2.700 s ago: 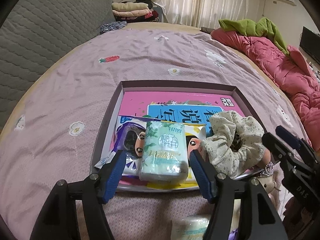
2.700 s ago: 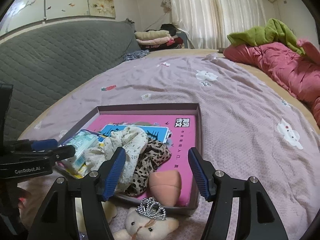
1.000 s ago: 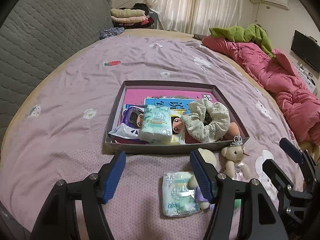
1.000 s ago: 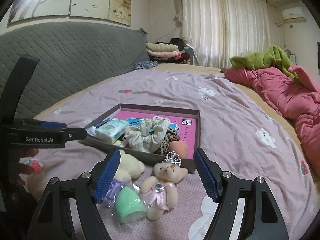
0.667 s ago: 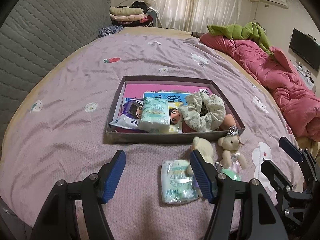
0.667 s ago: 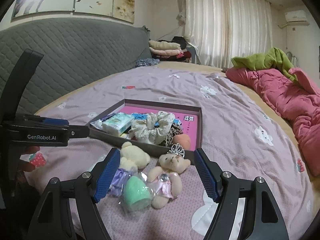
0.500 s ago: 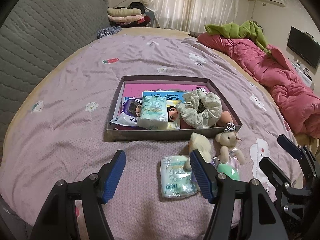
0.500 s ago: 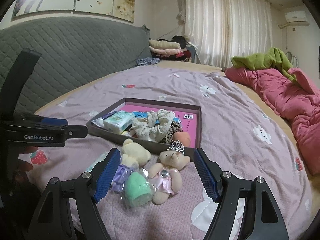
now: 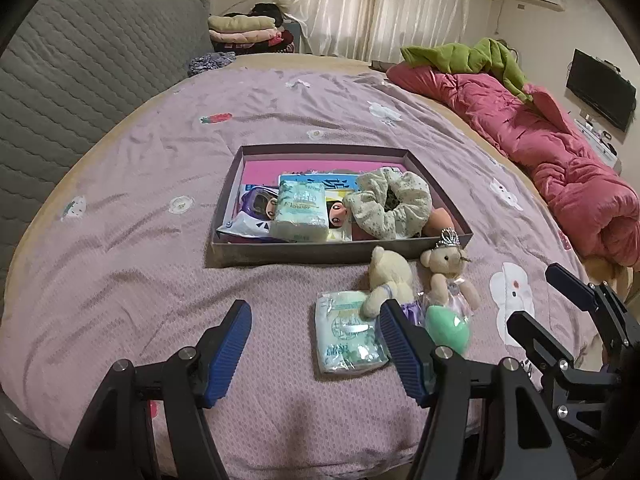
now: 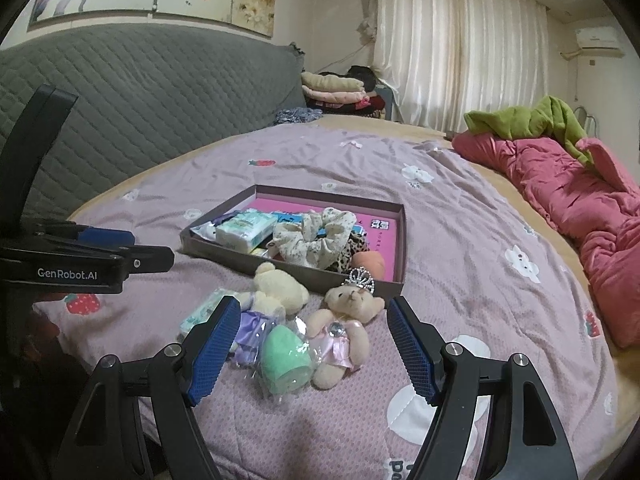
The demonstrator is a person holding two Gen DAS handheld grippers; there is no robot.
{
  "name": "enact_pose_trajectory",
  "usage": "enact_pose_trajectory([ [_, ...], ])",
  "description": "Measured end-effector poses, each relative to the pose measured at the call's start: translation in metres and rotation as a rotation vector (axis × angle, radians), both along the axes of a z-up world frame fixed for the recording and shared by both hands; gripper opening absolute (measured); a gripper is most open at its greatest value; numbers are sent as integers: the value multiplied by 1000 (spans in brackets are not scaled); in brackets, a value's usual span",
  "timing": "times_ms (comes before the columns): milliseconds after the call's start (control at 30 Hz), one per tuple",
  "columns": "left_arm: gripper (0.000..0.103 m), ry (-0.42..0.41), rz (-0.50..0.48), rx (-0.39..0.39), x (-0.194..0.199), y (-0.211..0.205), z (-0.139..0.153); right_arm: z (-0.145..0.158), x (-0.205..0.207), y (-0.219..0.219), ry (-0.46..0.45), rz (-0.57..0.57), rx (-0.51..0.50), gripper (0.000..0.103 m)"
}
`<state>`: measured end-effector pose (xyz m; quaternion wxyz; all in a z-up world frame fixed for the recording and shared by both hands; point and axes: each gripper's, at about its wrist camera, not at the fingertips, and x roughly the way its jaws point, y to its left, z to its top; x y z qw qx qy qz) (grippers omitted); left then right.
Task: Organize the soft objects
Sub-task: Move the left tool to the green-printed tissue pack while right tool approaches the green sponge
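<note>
Left wrist view, my left gripper (image 9: 314,344) hanging open and empty at lower centre, tissue pack (image 9: 347,330) lying beside its right finger, box (image 9: 340,253) sitting mid-frame, my right gripper (image 10: 308,344) gaping empty over two bears (image 10: 344,320).

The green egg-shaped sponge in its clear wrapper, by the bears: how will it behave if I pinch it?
The green sponge looks like soft foam, so it probably squashes and weighs little. Its loose, glossy clear wrapper may slip or crinkle between the pads. The rounded shape could roll off sideways toward the crowned bear if pushed.
</note>
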<state>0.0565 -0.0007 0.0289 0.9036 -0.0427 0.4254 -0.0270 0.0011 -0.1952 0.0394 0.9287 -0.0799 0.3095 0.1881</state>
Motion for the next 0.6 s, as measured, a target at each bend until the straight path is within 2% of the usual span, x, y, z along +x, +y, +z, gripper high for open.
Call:
enact_pose_trajectory([
  [267, 66, 39, -8, -41, -2, -1, -13, -6, -2, 5, 23, 10, -16, 77],
  [600, 66, 89, -15, -48, 0, -2, -34, -19, 2, 13, 60, 31, -46, 77],
])
